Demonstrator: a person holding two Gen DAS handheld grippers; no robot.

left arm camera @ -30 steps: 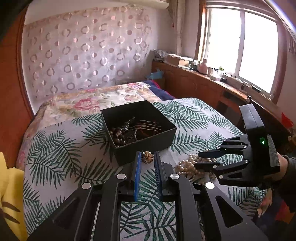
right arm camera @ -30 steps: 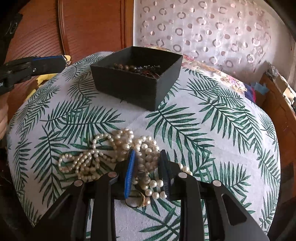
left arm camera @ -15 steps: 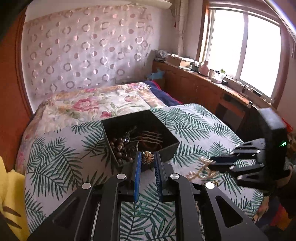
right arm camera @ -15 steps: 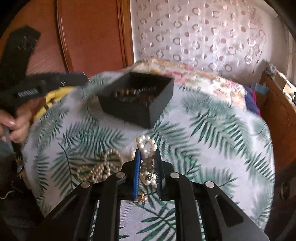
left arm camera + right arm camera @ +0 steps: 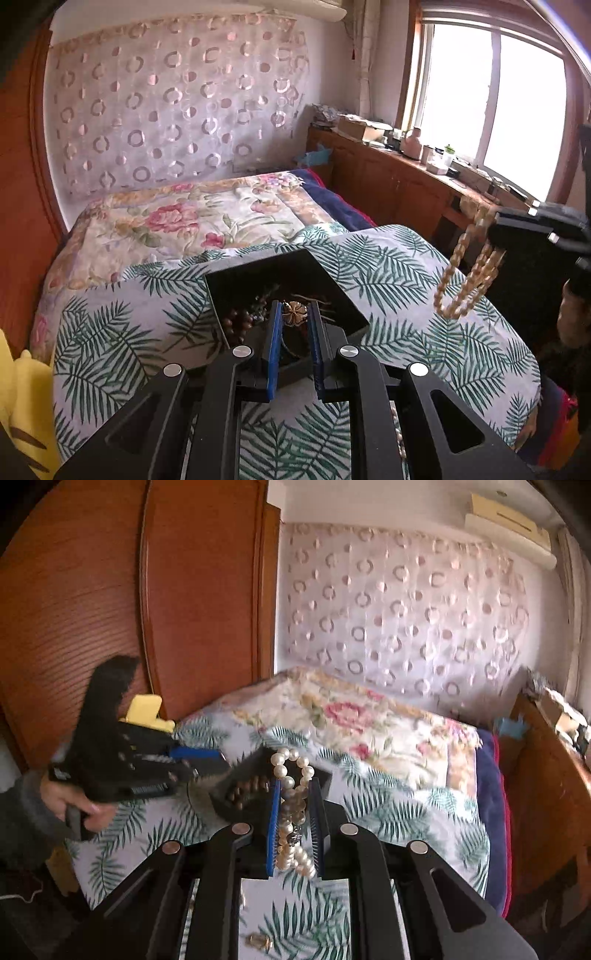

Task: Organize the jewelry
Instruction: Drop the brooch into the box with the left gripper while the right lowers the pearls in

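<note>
Since a second ago my right gripper (image 5: 294,805) has lifted the pearl necklace (image 5: 291,808) off the leaf-print cloth (image 5: 399,812); it now dangles in the air, pinched between narrow jaws. My left gripper (image 5: 294,321) has moved over the black box (image 5: 321,273), closed on a small gold flower brooch (image 5: 294,313).

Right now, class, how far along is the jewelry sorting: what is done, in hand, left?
Done: dark beads and hairpins lie in the black box. In hand: the left gripper holds a gold flower piece over the box; the right gripper has lifted the pearl necklace. Left: dropping both in, plus a small gold piece on the cloth.
</note>
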